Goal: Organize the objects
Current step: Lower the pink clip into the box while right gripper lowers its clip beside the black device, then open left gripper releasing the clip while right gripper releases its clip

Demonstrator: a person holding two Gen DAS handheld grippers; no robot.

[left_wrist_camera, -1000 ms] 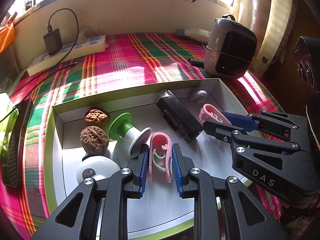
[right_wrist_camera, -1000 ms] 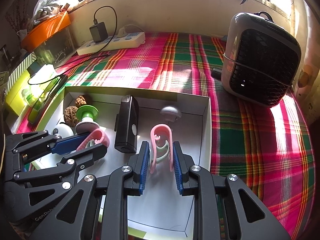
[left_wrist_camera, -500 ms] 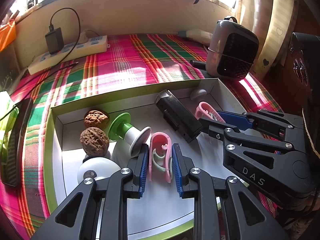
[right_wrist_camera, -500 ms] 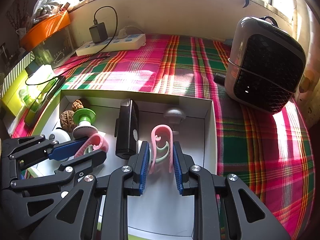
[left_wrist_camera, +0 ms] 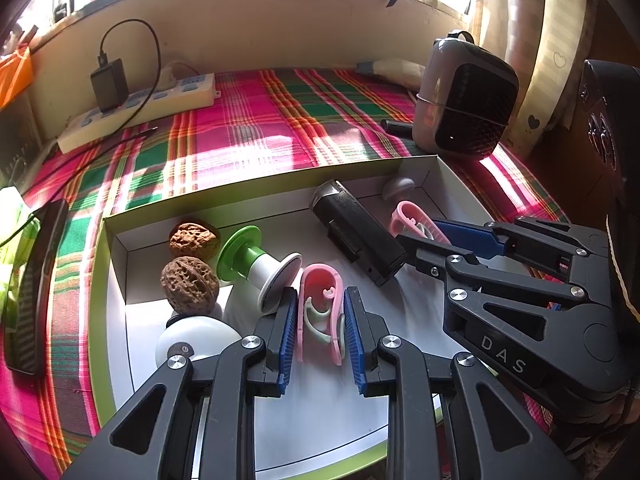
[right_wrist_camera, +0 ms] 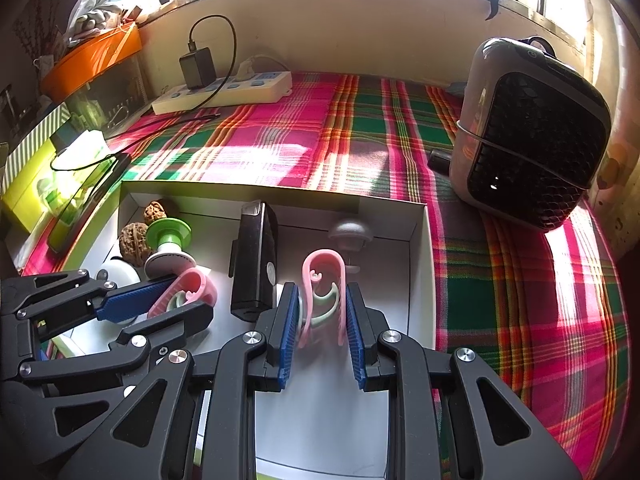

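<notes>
A white box with a green rim [left_wrist_camera: 256, 178] lies on a plaid cloth. My left gripper [left_wrist_camera: 320, 320] is shut on a pink clip with a green inner part [left_wrist_camera: 320, 304], low over the box floor near the front. To its right, my right gripper [left_wrist_camera: 420, 236] is shut on a second pink clip [left_wrist_camera: 406, 214]. In the right wrist view that clip [right_wrist_camera: 324, 276] sits between the blue pads of the right gripper [right_wrist_camera: 322, 314], and the left gripper [right_wrist_camera: 168, 300] with its clip [right_wrist_camera: 194, 286] is at the left. I cannot tell whether the clips touch the floor.
Inside the box lie two walnuts [left_wrist_camera: 190, 284], a green and white spool [left_wrist_camera: 256, 264], a black block [left_wrist_camera: 356, 232], a grey knob [left_wrist_camera: 396, 186] and a white round thing [left_wrist_camera: 196, 340]. A grey heater [right_wrist_camera: 528, 132] stands right, a power strip [right_wrist_camera: 224, 92] at the back.
The right gripper with its clip has edged slightly to the left in the left wrist view. Both clips stay gripped and the box contents have not moved.
</notes>
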